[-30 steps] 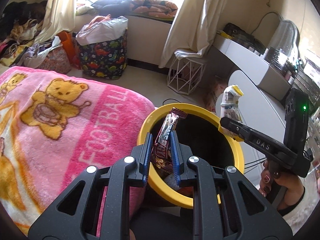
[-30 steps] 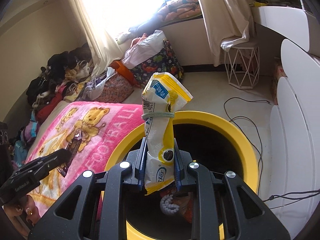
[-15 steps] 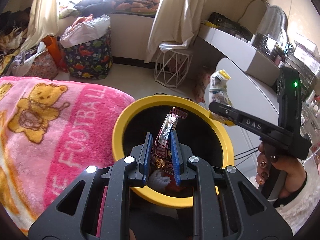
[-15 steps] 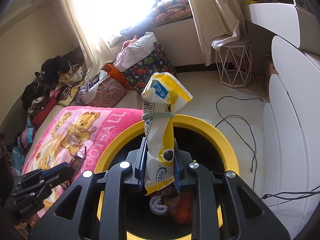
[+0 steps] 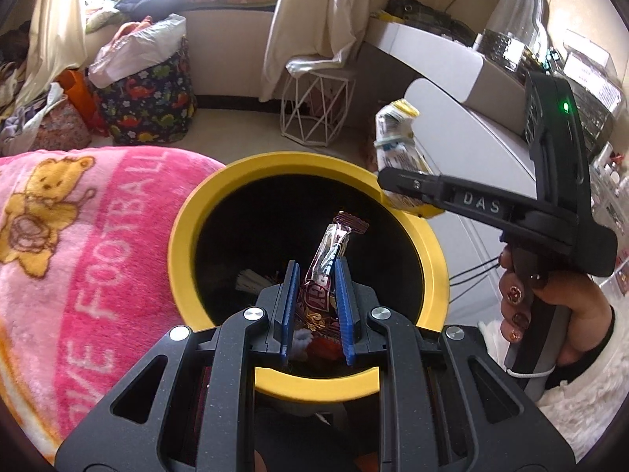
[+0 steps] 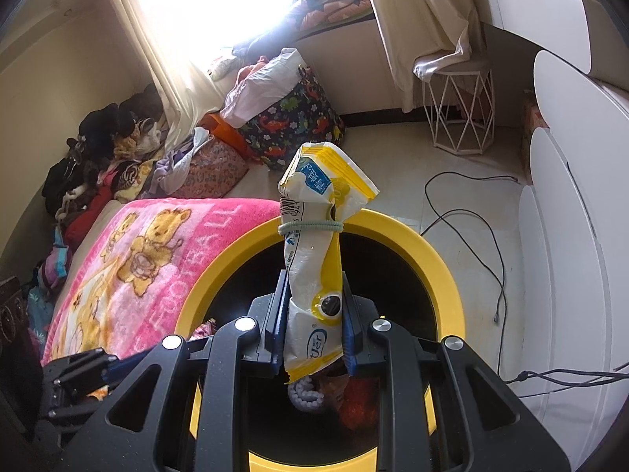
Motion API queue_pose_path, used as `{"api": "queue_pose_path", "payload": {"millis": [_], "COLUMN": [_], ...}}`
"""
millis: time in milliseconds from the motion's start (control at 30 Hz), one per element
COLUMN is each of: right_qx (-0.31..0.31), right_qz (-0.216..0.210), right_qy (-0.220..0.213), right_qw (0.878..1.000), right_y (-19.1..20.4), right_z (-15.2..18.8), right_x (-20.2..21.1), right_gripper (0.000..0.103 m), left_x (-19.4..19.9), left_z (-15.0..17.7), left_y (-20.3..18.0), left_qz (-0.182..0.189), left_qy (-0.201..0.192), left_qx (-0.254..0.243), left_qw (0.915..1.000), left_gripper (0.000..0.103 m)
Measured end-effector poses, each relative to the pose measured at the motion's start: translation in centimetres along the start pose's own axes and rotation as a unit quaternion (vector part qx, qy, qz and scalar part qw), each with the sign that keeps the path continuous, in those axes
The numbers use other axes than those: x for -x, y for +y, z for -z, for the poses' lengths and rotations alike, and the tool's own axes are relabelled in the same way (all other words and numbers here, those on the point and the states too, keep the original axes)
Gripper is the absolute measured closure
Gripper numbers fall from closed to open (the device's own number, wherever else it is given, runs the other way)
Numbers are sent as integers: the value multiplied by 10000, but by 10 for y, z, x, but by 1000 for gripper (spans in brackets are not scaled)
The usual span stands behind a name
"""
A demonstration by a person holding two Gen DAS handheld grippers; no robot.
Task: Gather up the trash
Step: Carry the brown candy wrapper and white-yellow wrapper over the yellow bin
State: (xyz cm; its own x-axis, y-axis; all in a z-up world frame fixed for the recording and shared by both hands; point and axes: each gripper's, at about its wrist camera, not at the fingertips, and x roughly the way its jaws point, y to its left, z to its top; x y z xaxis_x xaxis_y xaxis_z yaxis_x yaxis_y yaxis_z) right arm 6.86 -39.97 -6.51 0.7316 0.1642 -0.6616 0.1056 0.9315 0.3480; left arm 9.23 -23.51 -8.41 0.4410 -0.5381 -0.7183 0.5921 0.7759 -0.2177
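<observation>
My left gripper [image 5: 315, 271] is shut on a brown and silver snack wrapper [image 5: 329, 253] and holds it over the mouth of the yellow-rimmed black trash bin [image 5: 184, 232]. My right gripper [image 6: 313, 287] is shut on a white and yellow snack bag [image 6: 314, 247] tied with a green band, upright above the same bin [image 6: 440, 263]. In the left wrist view the right gripper [image 5: 387, 181] and its bag [image 5: 395, 137] sit over the bin's right rim. Other trash [image 6: 338, 393] lies at the bin's bottom.
A pink bear blanket [image 5: 70, 244] on the bed touches the bin's left side. White rounded cabinets [image 6: 574, 212] stand to the right. A cable [image 6: 464, 212] runs on the floor. A wire stool [image 6: 458, 114] and a dinosaur-print bag [image 6: 293, 122] stand by the far wall.
Both grippers have moved further over the bin's mouth while holding their trash. The bin now sits more central under the left gripper.
</observation>
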Motion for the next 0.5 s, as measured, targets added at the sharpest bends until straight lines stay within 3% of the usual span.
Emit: {"api": "queue_pose_path", "payload": {"millis": [500], "right_qx": [-150], "right_qz": [50], "right_qy": [175], "right_qw": [9997], "right_y": [-9], "right_z": [8], "right_x": [-5], "right_gripper": [79], "left_x": [-29], "left_z": [1], "left_y": [5], "left_qz": [83], "left_qy": [282], "left_qx": [230], "left_qw": [9993], "left_gripper": [90]}}
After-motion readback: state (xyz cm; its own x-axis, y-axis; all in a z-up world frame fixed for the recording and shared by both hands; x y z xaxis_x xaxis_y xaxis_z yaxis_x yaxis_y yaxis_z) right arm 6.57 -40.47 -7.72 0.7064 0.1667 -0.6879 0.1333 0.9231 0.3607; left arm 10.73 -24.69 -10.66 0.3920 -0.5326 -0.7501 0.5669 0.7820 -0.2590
